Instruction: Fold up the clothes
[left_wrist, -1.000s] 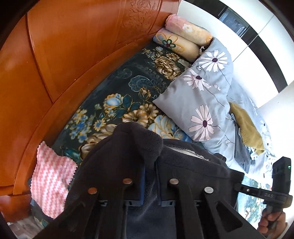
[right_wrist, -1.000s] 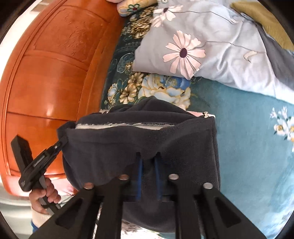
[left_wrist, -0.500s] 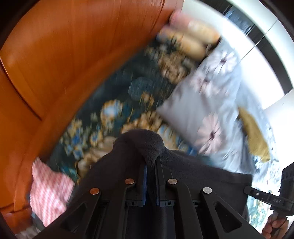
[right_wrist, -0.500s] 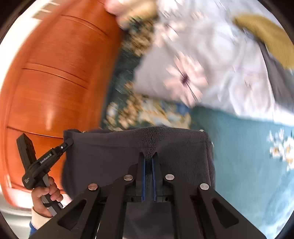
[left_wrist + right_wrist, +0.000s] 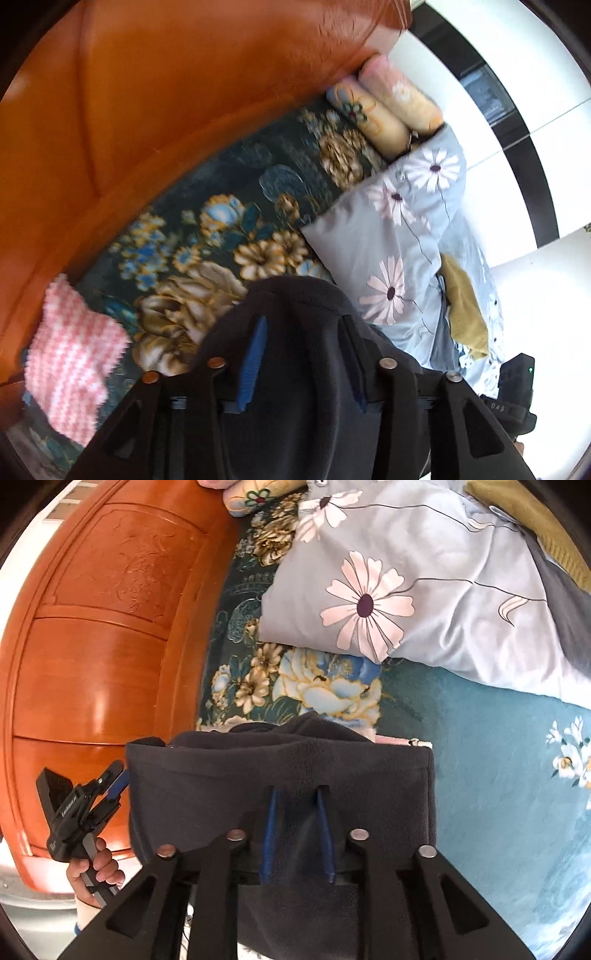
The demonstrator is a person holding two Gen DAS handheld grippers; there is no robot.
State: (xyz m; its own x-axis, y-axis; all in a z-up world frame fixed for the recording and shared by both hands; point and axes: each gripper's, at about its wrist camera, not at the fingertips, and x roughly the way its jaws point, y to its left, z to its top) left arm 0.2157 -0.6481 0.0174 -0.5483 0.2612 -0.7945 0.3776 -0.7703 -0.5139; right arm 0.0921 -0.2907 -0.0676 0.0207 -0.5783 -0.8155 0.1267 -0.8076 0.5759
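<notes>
There is 1 dark grey fleece garment (image 5: 280,775) folded on the bed. 2 grippers show: the left gripper (image 5: 303,354) and the right gripper (image 5: 295,834), each with 2 blue-lined fingers. 1 hand (image 5: 92,871) is in view, gripping the left tool's handle. 1 pink-and-white knitted cloth (image 5: 70,369) lies by the wooden headboard (image 5: 166,92), of which there is 1. 2 rolled floral pillows (image 5: 388,107) sit side by side against it. 1 grey duvet printed with daisies (image 5: 424,590) is bunched on the bed, and 1 mustard-yellow cloth (image 5: 463,314) rests on it. 1 dark floral sheet (image 5: 221,236) and 1 teal sheet (image 5: 498,775) cover the mattress.
</notes>
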